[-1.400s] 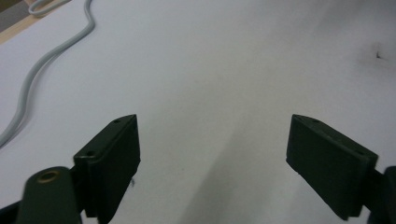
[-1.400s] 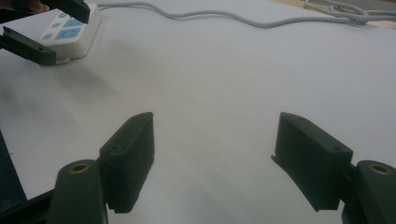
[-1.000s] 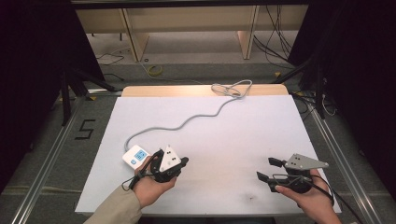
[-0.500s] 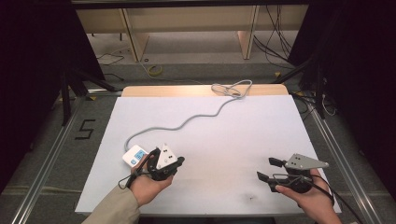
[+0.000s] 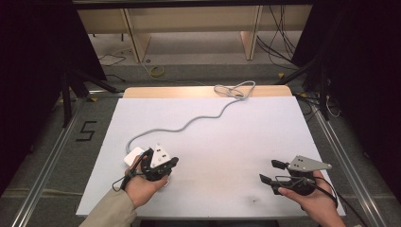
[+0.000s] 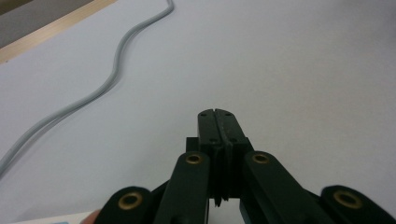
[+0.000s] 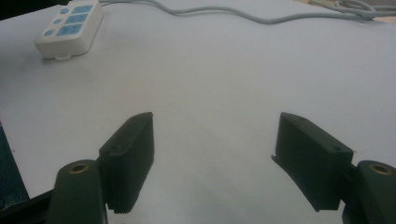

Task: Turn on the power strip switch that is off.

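Note:
A white power strip (image 5: 133,156) with blue buttons (image 7: 70,25) lies on the white table sheet (image 5: 213,137) at the near left. Its grey cable (image 5: 189,123) snakes to a coil (image 5: 234,90) at the far edge and also runs across the left gripper view (image 6: 93,93). My left gripper (image 5: 171,162) sits just right of the strip and partly covers it. Its jaws are shut with nothing between them (image 6: 218,114). My right gripper (image 5: 268,171) rests at the near right, well away from the strip. It stands open and empty over bare sheet (image 7: 215,140).
A wooden table edge (image 5: 156,91) shows beyond the sheet at the far side. Past it are shelf legs and loose floor cables (image 5: 274,42). Metal rails (image 5: 47,156) run along both sides of the table.
My left gripper has drifted slightly left, covering more of the power strip and its blue buttons. The right gripper has kept still.

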`<state>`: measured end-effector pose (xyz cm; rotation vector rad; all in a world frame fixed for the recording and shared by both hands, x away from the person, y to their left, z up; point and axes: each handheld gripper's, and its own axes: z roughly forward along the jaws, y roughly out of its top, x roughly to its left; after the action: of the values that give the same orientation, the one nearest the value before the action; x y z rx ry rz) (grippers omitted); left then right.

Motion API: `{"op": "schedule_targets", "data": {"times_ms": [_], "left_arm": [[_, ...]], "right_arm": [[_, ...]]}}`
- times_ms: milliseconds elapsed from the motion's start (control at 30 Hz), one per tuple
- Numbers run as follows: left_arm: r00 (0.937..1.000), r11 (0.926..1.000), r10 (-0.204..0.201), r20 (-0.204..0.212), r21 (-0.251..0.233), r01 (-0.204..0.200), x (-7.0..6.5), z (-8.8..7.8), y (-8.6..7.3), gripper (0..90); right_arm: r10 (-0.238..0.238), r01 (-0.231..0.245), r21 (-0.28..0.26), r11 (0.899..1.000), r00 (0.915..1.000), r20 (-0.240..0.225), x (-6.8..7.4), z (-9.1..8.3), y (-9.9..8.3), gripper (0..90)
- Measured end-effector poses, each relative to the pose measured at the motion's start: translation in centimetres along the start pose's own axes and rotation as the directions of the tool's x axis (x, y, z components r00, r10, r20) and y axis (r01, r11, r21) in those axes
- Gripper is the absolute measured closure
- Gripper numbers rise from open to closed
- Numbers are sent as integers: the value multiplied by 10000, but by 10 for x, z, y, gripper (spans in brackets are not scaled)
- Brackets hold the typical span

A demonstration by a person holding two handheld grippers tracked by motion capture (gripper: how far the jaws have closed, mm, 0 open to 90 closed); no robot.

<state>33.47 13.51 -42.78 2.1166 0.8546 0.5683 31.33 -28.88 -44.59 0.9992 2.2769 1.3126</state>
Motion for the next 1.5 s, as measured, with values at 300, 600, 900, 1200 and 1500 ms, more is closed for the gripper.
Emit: {"op": "schedule_targets", "data": {"times_ms": [300,600,900,1200,1500], "left_arm": [[9999,10000,-73,-91,23,73,3,-3,-1,898],[9996,9998,-161,-236,150,165,6,-5,-2,898],[9990,9995,-239,-371,215,247,11,-7,-3,899],[9979,9990,-340,-542,262,355,16,-9,-5,899],[9965,9984,-487,-676,267,506,21,-11,-8,899]], "right_arm": [[-68,68,0,10000,10000,-39,1,0,0,288],[-74,74,9,10000,10000,-46,1,0,0,288],[-33,33,23,10000,10000,-31,1,0,0,288],[-33,33,41,10000,10000,-41,1,0,0,288],[-29,29,55,10000,10000,-30,1,0,0,288]]}}
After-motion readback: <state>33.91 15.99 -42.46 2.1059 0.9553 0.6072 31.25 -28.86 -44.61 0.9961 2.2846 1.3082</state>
